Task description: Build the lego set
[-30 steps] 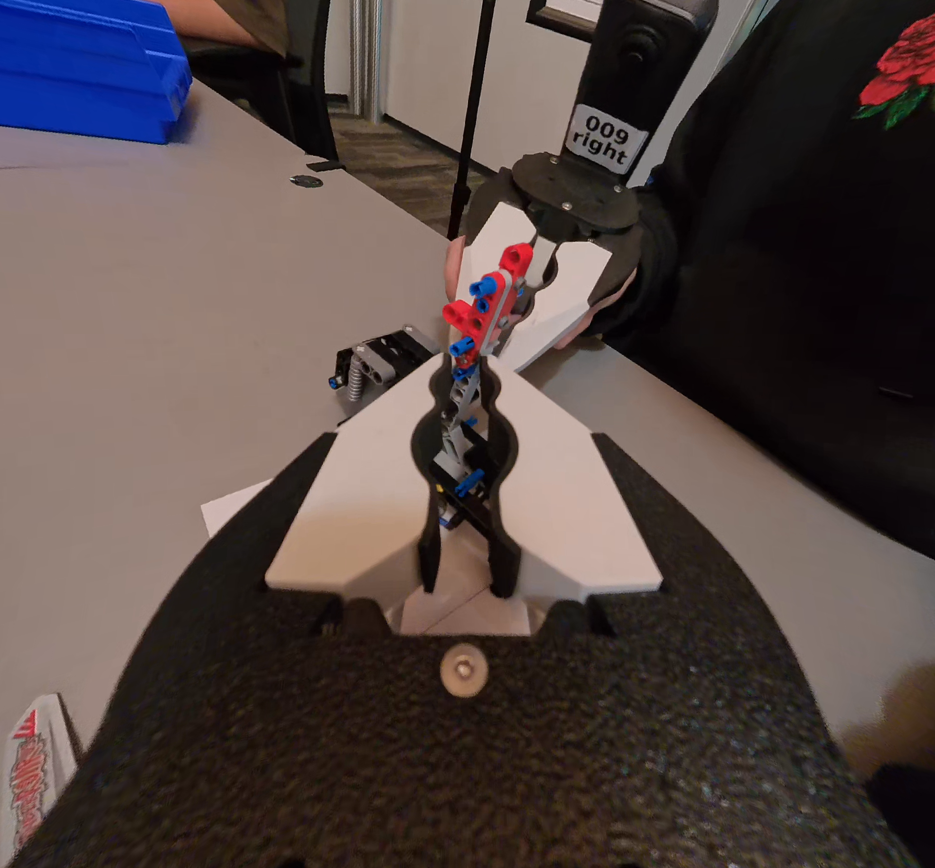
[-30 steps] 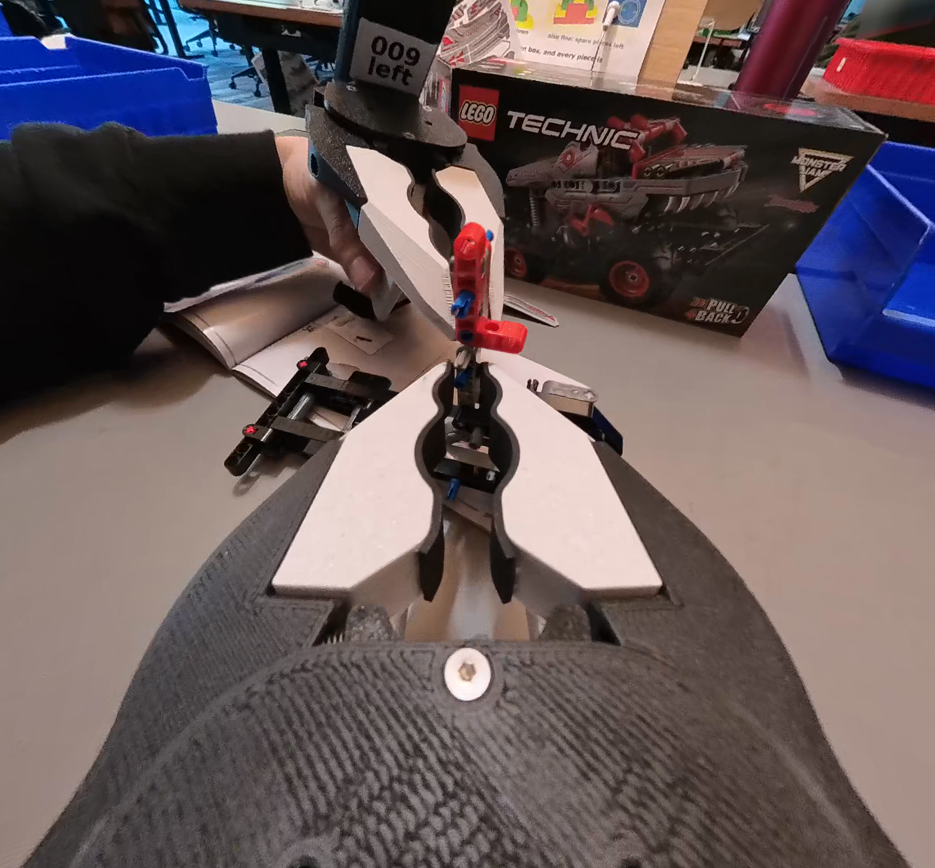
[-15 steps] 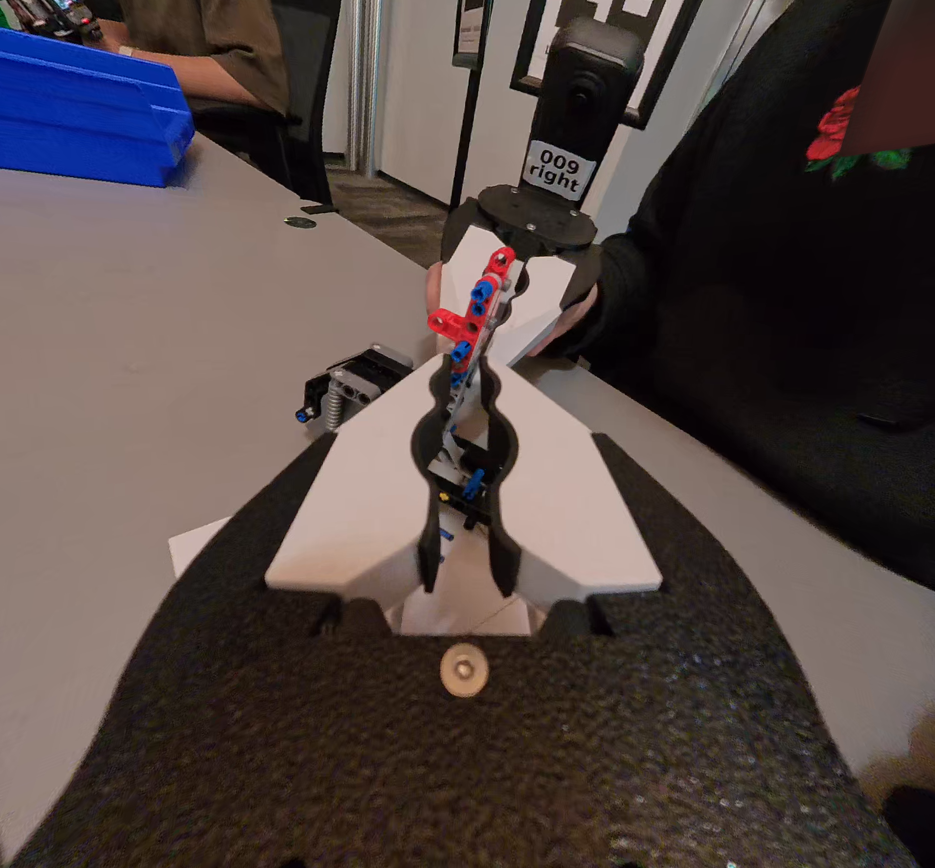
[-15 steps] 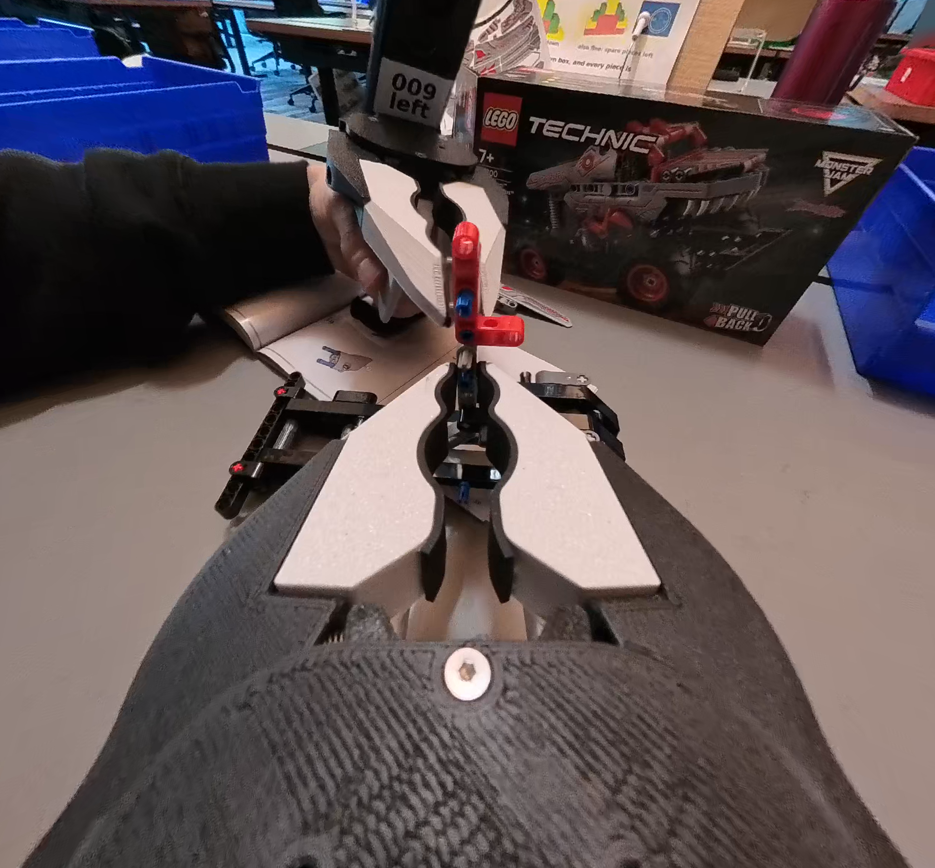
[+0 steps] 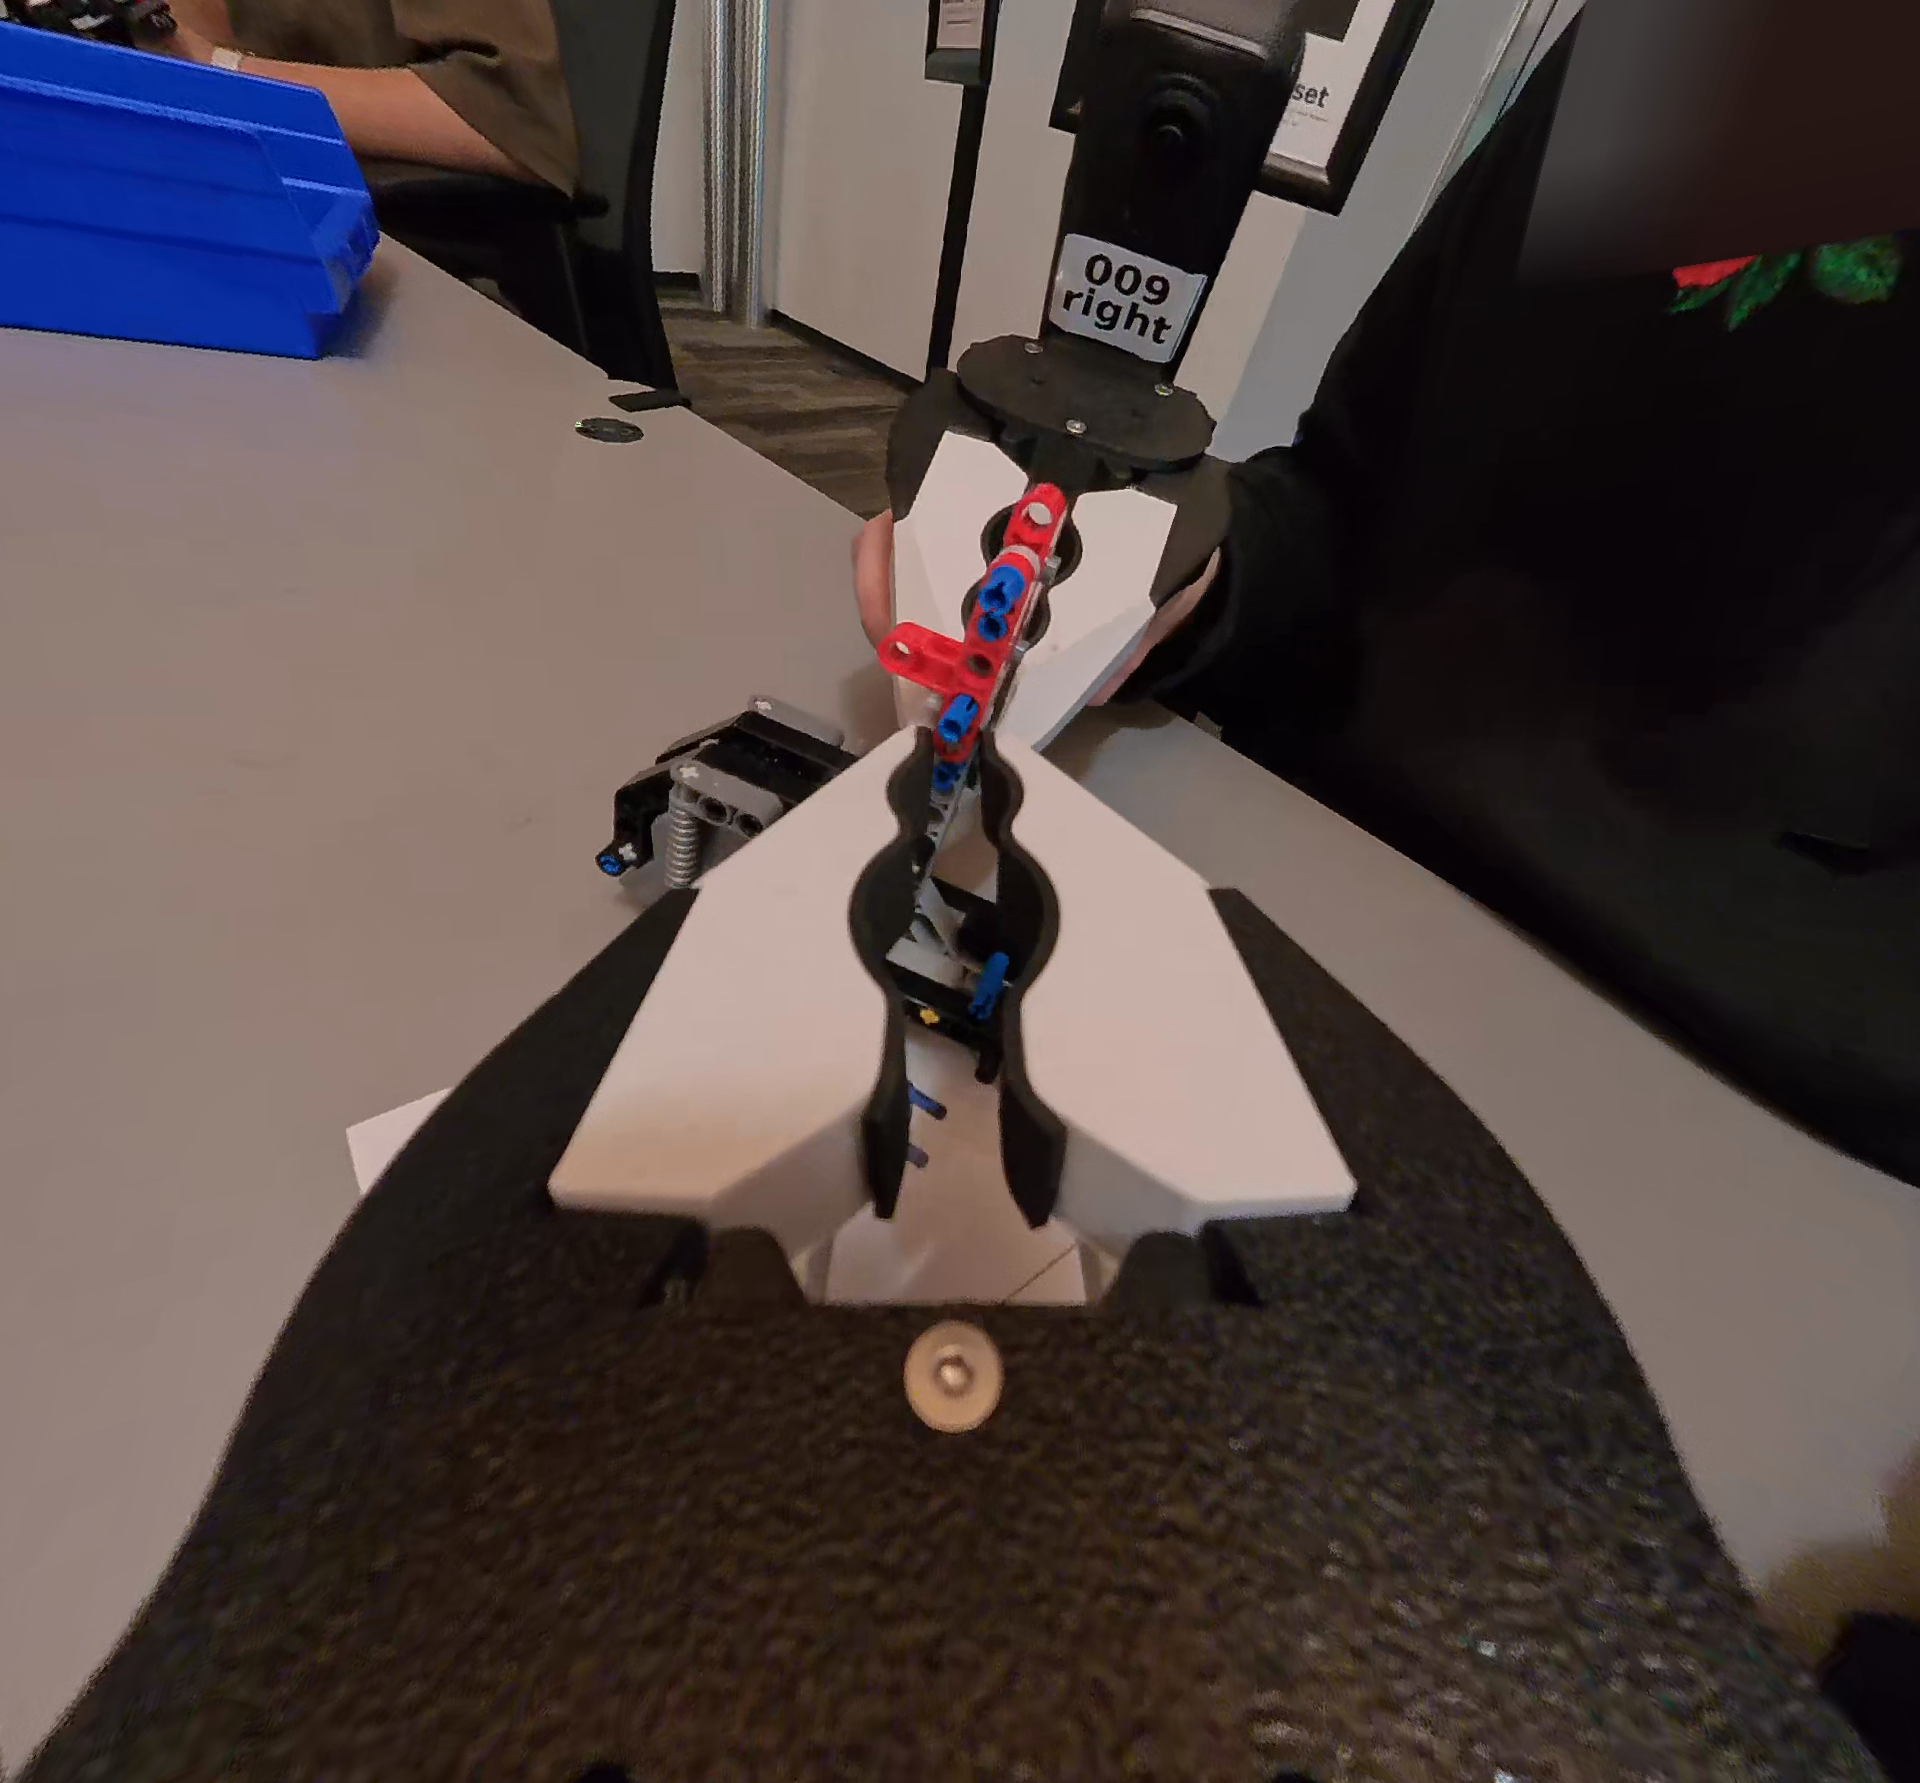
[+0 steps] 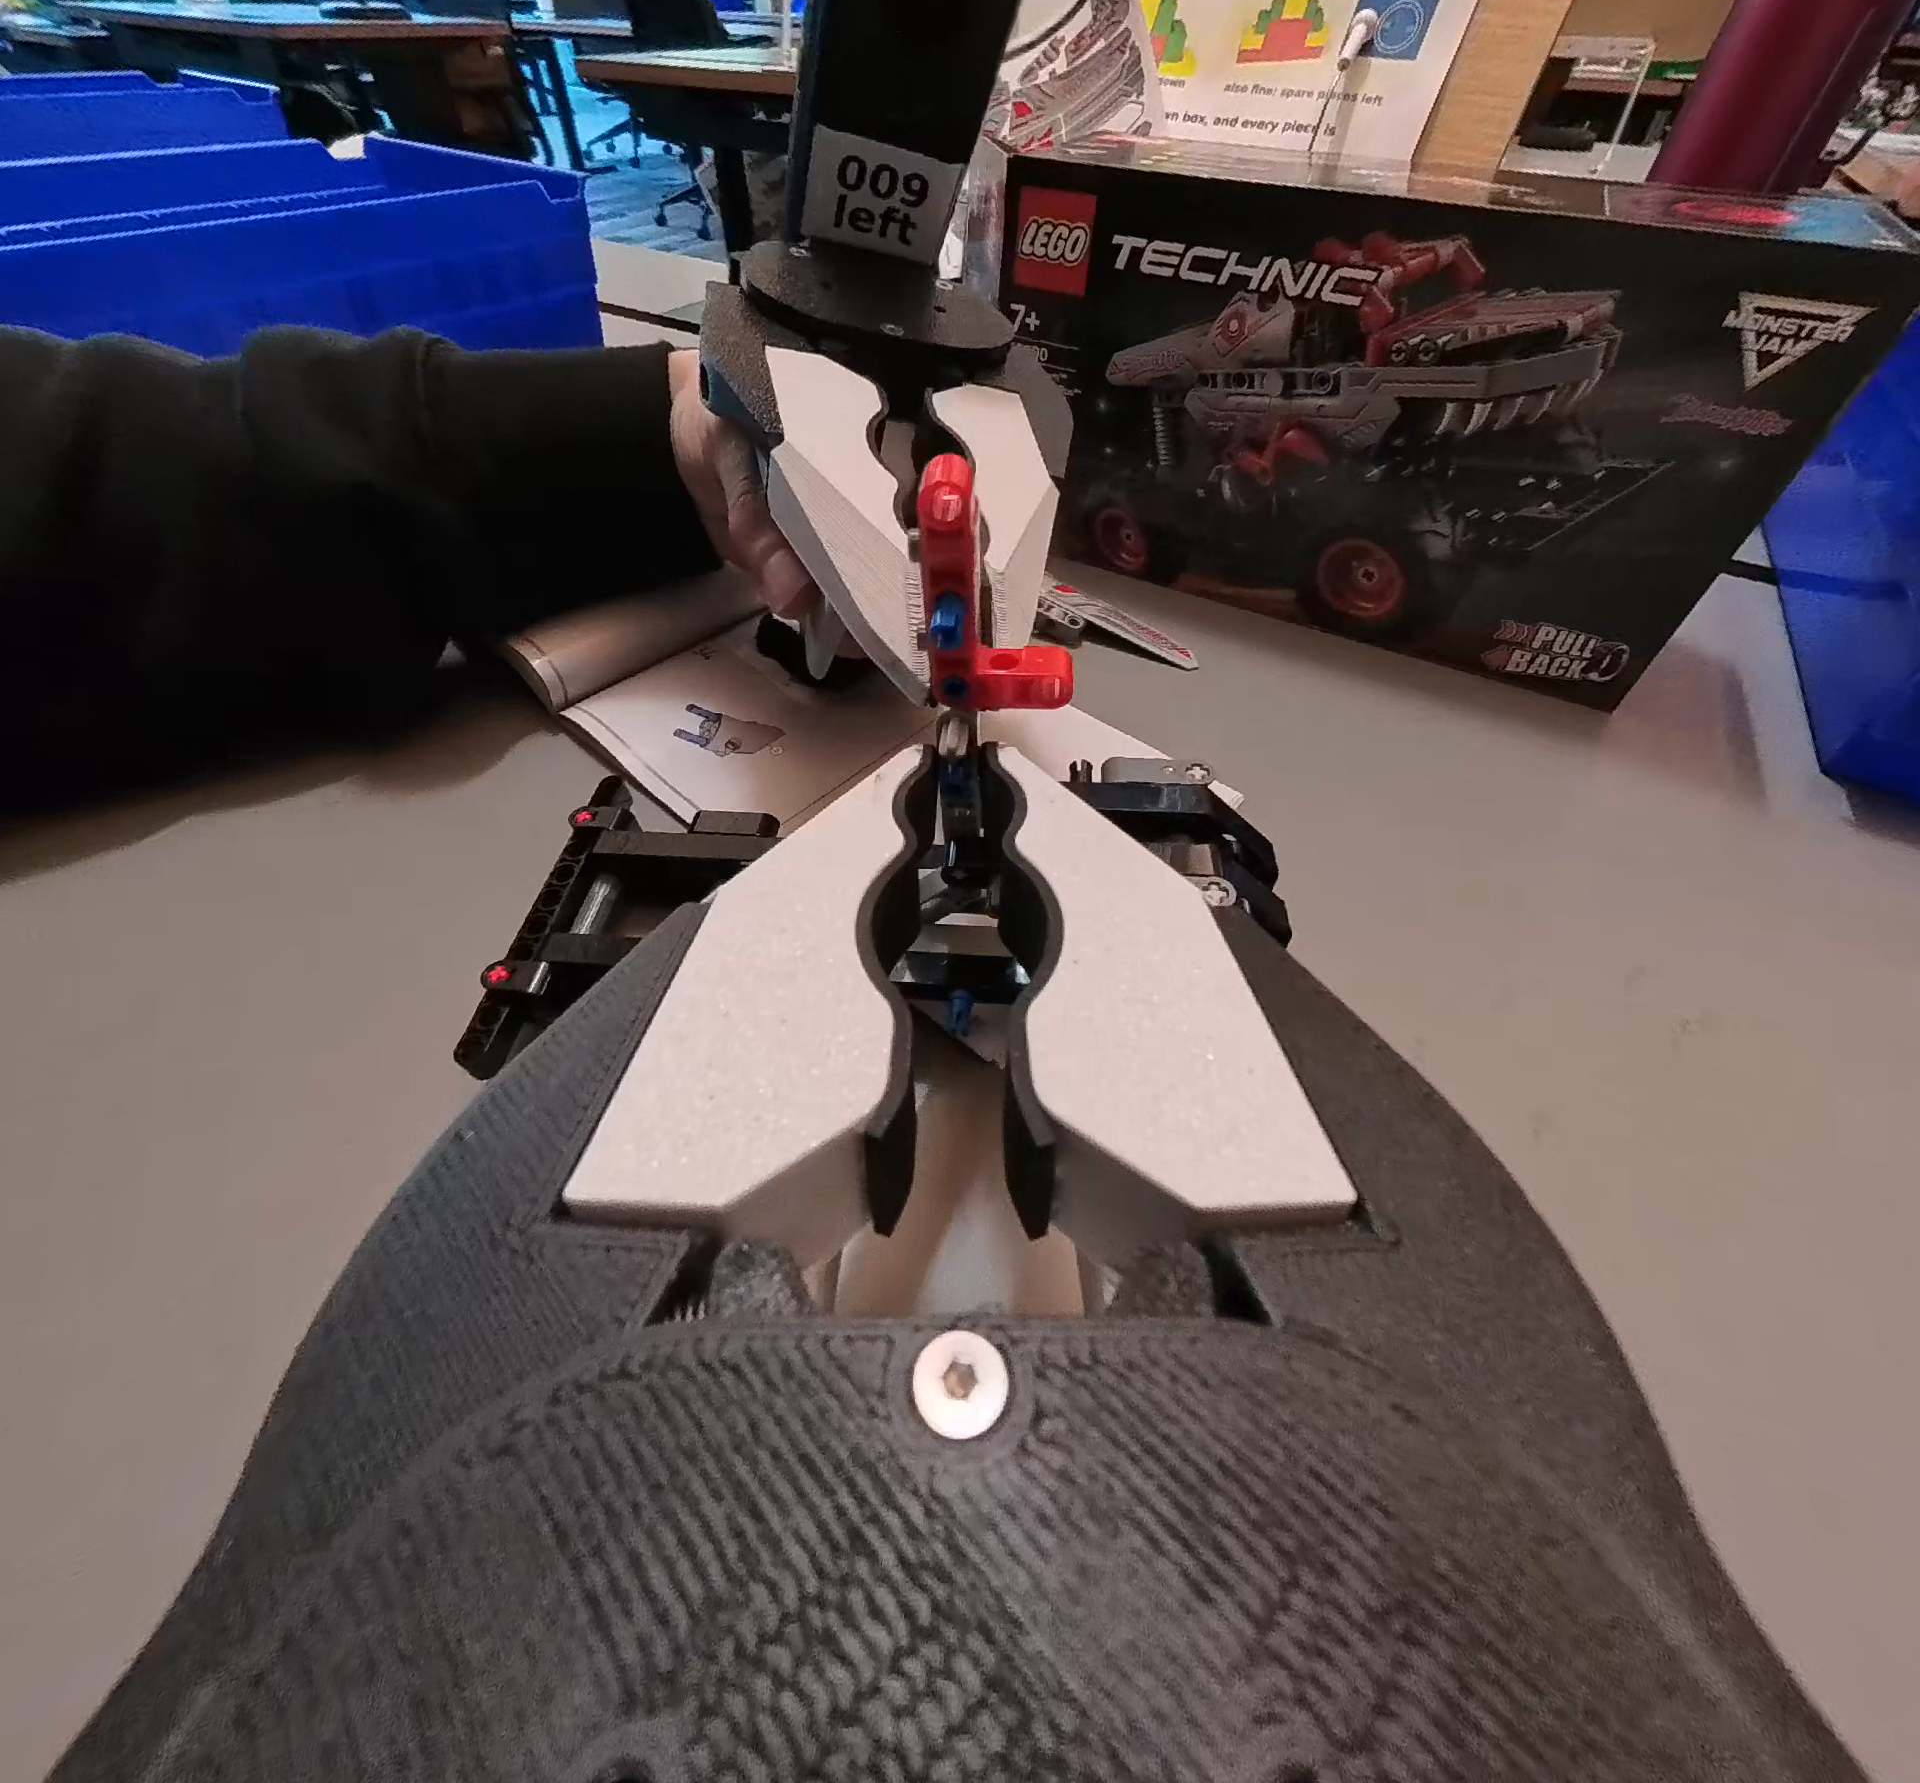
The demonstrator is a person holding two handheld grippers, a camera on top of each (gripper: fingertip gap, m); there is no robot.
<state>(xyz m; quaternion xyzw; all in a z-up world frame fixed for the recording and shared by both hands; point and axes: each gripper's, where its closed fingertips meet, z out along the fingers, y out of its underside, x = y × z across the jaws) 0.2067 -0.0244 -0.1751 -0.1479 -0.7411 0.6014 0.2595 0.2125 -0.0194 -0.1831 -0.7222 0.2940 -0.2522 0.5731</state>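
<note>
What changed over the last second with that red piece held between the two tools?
The red lego assembly tilted slightly while the left tool and right tool shifted a little; nothing was let go. Both stay shut on it, and the black subassembly stays on the table.

Two grippers meet over a grey counter (image 5: pixel 312 694): the left gripper (image 5: pixel 951 757), jaws pinched on a red, grey and blue lego assembly (image 5: pixel 971 653), faces the right gripper (image 5: pixel 1023 694). A black-and-grey lego piece (image 5: pixel 717 793) lies beside them; a blue bin (image 5: pixel 177 206) sits behind.
</note>
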